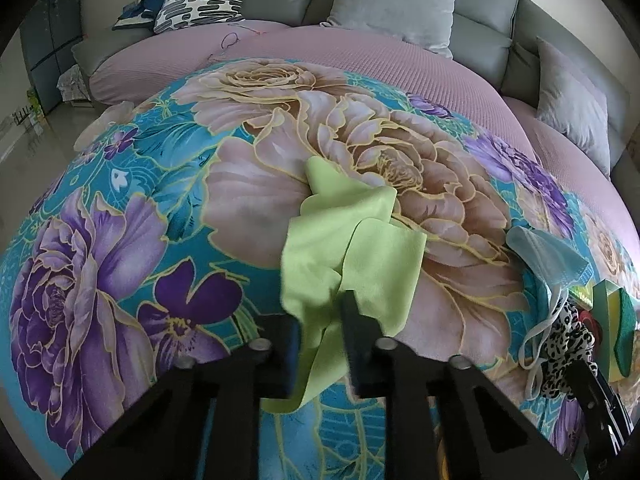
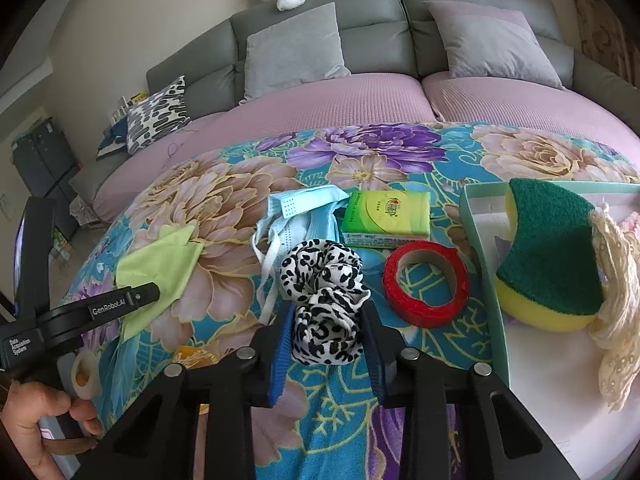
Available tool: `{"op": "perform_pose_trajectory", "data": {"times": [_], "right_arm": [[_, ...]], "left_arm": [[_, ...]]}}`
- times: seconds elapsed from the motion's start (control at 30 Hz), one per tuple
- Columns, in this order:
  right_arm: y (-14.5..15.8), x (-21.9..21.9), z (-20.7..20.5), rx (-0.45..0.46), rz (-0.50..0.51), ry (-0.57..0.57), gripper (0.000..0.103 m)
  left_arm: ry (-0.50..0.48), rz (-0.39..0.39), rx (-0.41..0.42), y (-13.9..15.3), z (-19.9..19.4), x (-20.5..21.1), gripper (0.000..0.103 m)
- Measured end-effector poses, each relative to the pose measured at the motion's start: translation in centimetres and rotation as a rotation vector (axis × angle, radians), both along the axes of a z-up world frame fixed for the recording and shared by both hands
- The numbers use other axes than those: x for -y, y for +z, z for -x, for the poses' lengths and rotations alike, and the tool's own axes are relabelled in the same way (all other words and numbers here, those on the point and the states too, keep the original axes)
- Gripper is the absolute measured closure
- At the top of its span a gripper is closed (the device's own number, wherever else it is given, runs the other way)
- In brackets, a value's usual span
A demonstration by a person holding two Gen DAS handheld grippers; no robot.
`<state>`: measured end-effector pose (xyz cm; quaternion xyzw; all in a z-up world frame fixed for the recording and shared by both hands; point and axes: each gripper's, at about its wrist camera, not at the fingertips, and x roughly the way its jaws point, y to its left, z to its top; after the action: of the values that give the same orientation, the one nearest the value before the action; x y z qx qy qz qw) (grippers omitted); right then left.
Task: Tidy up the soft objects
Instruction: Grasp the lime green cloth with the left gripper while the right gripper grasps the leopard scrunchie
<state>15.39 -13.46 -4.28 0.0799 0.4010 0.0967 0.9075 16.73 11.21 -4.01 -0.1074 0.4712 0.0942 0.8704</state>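
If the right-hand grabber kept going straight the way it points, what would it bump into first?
The right gripper has a spotted scrunchie between its jaws already. Straight beyond that, probably the blue face mask, though depth is hard to judge.

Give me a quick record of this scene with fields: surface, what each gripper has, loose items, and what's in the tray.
surface: floral blanket on a bed
left gripper: shut on green cloth
right gripper: fingers around leopard-print scrunchie, pressing it
loose items: blue face mask, tissue pack, red tape roll
tray: sponge, cream yarn piece
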Motion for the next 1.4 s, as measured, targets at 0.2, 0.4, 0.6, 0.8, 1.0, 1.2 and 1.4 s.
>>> {"op": "perform_pose_trajectory", "data": {"times": [0.2,0.4,0.6,0.8,1.0,1.2,1.4], "right_arm": [[0.0,0.0,0.0,-0.001,0.0,0.0,0.068],[0.0,0.1,0.1,0.002,-0.002,-0.002,0.068],[0.4,0.4,0.3,0.016,-0.016,-0.006,0.071],[1.0,0.8,0.5,0.042,-0.026,-0.014,0.072],[3.0,1.7,1.7,0.13,-0.041,-0.031,0.072],[4.1,2.8,2.3,0.166,-0.06,-0.052,0.072],[4.7,4.0,2.8,0.188,-0.074,-0.075,0.072]], "left_arm": [[-0.006,0.018,0.012,0.2,0.1,0.1,0.095],[-0.002,0.056,0.059,1.0,0.5,0.0,0.097],[-0.01,0.073,0.114,2.3,0.9,0.1,0.098],[-0.035,0.066,0.183,4.4,1.7,0.8,0.098],[-0.065,0.062,0.28,7.2,2.9,1.7,0.098],[-0.114,0.048,0.368,9.8,4.1,3.5,0.098],[-0.188,0.041,0.432,11.2,4.6,6.2,0.098]]}}
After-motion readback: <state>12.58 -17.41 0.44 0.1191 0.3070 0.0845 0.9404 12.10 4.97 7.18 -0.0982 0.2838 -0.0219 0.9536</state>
